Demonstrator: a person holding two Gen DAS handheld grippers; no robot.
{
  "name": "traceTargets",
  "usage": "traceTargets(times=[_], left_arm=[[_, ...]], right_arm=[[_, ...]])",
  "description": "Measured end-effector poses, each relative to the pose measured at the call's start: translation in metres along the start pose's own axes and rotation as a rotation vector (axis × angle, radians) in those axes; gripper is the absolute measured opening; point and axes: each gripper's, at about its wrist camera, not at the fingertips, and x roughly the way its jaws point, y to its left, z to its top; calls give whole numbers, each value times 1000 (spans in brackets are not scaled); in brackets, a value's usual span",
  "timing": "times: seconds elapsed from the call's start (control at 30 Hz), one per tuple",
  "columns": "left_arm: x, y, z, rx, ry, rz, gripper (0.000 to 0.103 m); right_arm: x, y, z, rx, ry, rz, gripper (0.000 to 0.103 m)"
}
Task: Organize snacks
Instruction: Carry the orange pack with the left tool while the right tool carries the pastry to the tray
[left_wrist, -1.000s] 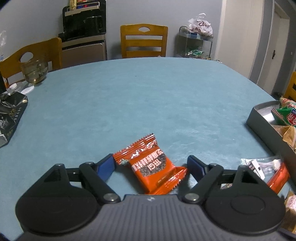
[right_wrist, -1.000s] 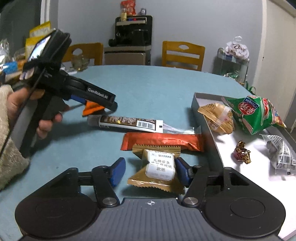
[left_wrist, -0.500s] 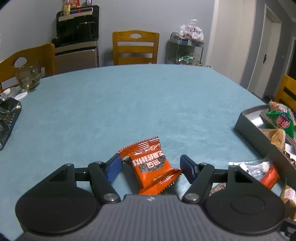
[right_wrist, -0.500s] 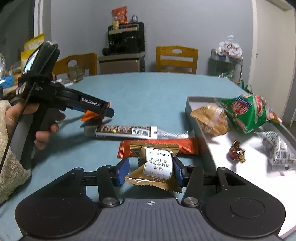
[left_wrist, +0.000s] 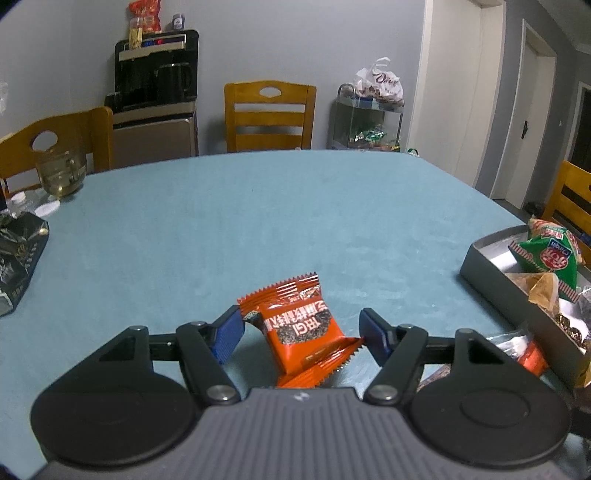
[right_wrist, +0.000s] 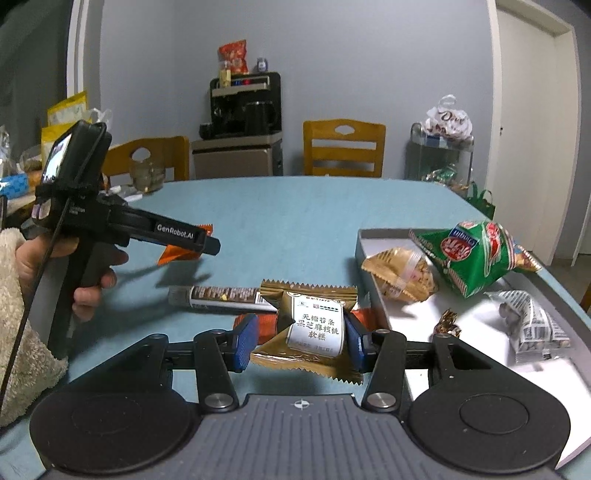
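Right claw (right_wrist: 301, 341) closed in and lifted gold snack packet (right_wrist: 314, 325) off worktop (right_wrist: 295, 210), clamped. Left claw (left_wrist: 301, 332) narrowed, pads touching orange packet (left_wrist: 301, 328).

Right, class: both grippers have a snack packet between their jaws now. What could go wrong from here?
1. The left gripper, whose jaws have just been closing, pinches the orange packet only at its crimped edges; it could twist out.
2. The right gripper, jaws also just closing on the gold packet, sits low beside the tray wall; the packet may catch on it.
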Motion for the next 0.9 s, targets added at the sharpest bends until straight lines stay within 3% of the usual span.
traceTargets(times=[0.27, 0.47, 0.9], left_arm=[[-28, -8, 4, 33, -66, 13, 67], [-48, -18, 13, 32, -80, -18, 67], [-71, -98, 30, 141, -109, -111, 67]], right_arm=[[-14, -9, 7, 5, -37, -9, 49], [-21, -18, 12, 11, -58, -16, 49], [-32, -50, 9, 74, -82, -50, 49]])
